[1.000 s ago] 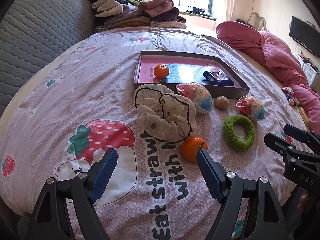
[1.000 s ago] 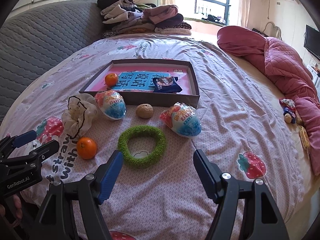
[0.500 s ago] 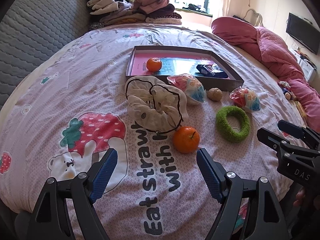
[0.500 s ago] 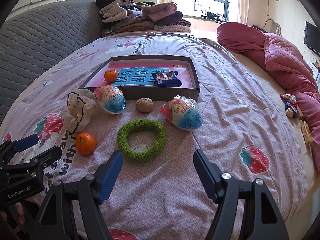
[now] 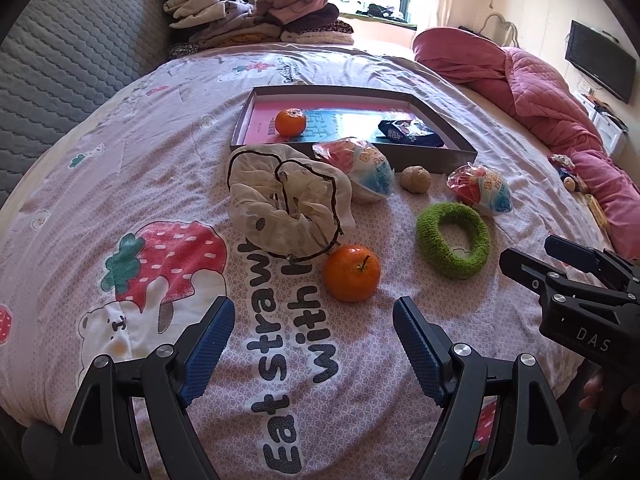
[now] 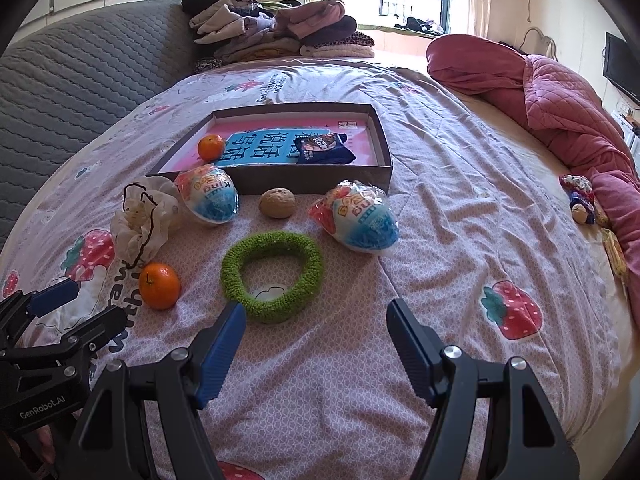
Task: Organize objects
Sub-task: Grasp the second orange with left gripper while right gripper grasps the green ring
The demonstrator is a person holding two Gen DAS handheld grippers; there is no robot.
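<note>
In the left wrist view, the left gripper point(image 5: 314, 322) sits at the bottom centre of the frame, its blue-padded jaws spread wide with nothing between them, over the strawberry-print bedsheet point(image 5: 120, 160). Just above the gap, slightly right of centre, lies an orange tangerine point(image 5: 351, 273). Touching it from the upper left is a cream scrunchie with dark trim point(image 5: 288, 206). Right of the tangerine rests a green knitted ring point(image 5: 453, 240). Higher up, two wrapped toy eggs lie in front of a shallow cardboard box point(image 5: 432, 155): one point(image 5: 360, 168) against the scrunchie and the box wall, the other point(image 5: 480, 188) at the right, with a walnut point(image 5: 416, 178) between them. Inside the box are a second tangerine point(image 5: 291, 122) and a dark blue snack packet point(image 5: 410, 133). The right gripper point(image 5: 560, 264) enters at the right edge.

In the right wrist view, the right gripper point(image 6: 314, 320) is at the bottom centre, jaws parted and empty. The green knitted ring point(image 6: 272, 276) lies just above its left finger point(image 6: 222, 344). The near tangerine point(image 6: 159, 286) is at centre left, below the scrunchie point(image 6: 140, 224). The walnut point(image 6: 277, 203) sits between the two toy eggs point(image 6: 208, 198) point(image 6: 356, 216), close to the front wall of the box point(image 6: 320, 182), which holds the other tangerine point(image 6: 211, 148) and the snack packet point(image 6: 322, 148). The left gripper point(image 6: 60, 312) shows at the lower left edge. Folded clothes point(image 6: 280, 36) are piled at the top, and a pink quilt point(image 6: 560, 92) is at the upper right.
</note>
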